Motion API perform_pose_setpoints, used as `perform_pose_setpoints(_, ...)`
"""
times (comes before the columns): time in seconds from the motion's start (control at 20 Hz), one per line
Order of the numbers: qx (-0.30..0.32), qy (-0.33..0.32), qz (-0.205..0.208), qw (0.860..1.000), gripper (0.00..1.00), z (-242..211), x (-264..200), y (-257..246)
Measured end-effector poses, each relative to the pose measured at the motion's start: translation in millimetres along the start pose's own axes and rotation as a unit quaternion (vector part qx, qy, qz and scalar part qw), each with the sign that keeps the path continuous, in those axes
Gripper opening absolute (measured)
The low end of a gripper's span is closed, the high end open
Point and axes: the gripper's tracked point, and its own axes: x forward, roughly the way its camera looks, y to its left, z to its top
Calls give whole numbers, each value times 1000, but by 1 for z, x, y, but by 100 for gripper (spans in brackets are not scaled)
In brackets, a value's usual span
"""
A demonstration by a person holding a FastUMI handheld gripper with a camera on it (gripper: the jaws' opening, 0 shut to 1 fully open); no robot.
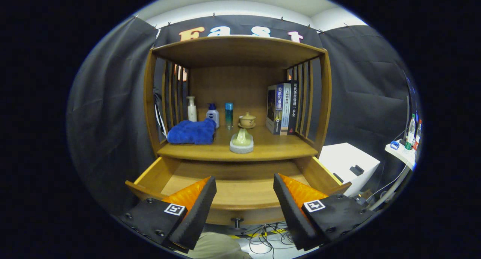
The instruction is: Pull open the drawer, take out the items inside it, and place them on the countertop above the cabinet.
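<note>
1. Tongs (244, 206): released, fingers spread wide with nothing between them, hanging just above the front of the drawer (240, 191).
2. Drawer: pulled out from under the bench (270, 148). Its floor shows bare wood between the fingers; no item seen inside. The near corners lie behind the fingers, so cannot tell what is there. Knob (237, 222) shows below the front panel.
3. Bench: blue cloth (191, 132) at left, touching or just beside the white-and-blue bottle (212, 115). Pale pump bottle (192, 108) behind the cloth, teal tube (229, 115) upright beyond. Green piece on a grey stand (241, 140) near the front edge, lidded cup (247, 120) just behind it. Books (282, 108) upright at right.
4. Step, as judged: drawer open and seemingly emptied, so the task looks at or near its end.
5. Next move calls for: a check of the hidden corners. If anything is there, lower the tongs in, close on it, lift clear of the front panel and set it on a free patch of bench.
</note>
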Motion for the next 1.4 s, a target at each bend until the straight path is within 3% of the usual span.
perform_pose_setpoints(0.65, 10, 66, 5, 998, 99, -91, 6, 8)
perform_pose_setpoints(1.4, 40, 60, 9, 997, 99, -101, 37, 17)
